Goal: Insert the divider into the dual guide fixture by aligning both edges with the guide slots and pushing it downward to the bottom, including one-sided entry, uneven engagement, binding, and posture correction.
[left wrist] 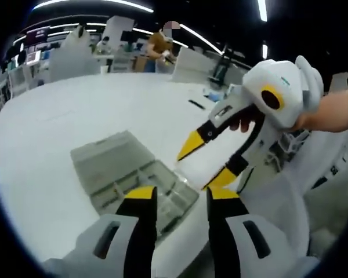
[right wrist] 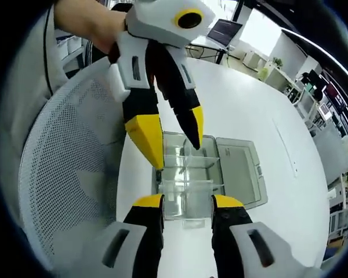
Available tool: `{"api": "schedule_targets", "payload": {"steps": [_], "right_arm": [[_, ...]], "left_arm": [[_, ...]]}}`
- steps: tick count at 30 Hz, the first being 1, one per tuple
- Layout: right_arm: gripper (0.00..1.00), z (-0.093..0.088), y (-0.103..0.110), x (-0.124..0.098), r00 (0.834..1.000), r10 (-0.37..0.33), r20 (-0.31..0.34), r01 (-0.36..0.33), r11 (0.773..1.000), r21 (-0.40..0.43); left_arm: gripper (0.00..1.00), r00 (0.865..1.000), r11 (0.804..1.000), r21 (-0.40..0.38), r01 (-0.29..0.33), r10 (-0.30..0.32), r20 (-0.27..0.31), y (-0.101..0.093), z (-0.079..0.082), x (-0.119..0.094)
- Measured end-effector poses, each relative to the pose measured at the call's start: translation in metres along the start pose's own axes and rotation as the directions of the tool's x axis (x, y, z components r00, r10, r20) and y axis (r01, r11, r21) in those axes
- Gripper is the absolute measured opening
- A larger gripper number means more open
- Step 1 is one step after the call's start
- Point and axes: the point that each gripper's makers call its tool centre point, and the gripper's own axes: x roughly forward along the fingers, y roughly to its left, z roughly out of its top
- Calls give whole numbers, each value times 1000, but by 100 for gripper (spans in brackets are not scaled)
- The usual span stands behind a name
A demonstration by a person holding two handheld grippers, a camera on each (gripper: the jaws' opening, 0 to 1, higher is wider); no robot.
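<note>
The clear compartment box, lid open, lies near the white table's near edge, directly ahead of both grippers. The right gripper sits just short of its clear dividers; jaws apart, holding nothing. The left gripper hovers above the box, jaws apart, empty.

Divider not made out inside clear fixture; near end hidden behind right gripper; far shelves blurred.
</note>
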Motion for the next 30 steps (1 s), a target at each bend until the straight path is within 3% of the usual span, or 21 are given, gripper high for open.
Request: {"api": "schedule_targets", "payload": {"steps": [14,30], "right_arm": [[27,10,3,-2,1000,-15,18,15,1000,-20],[27,22,6,-5,999,-33,33,35,998,-57]], "left_arm": [[17,1000,995,-95,22,-23,-6,-6,-1,0],[9,999,982,-186,36,-35,6,-10,3,0]]}}
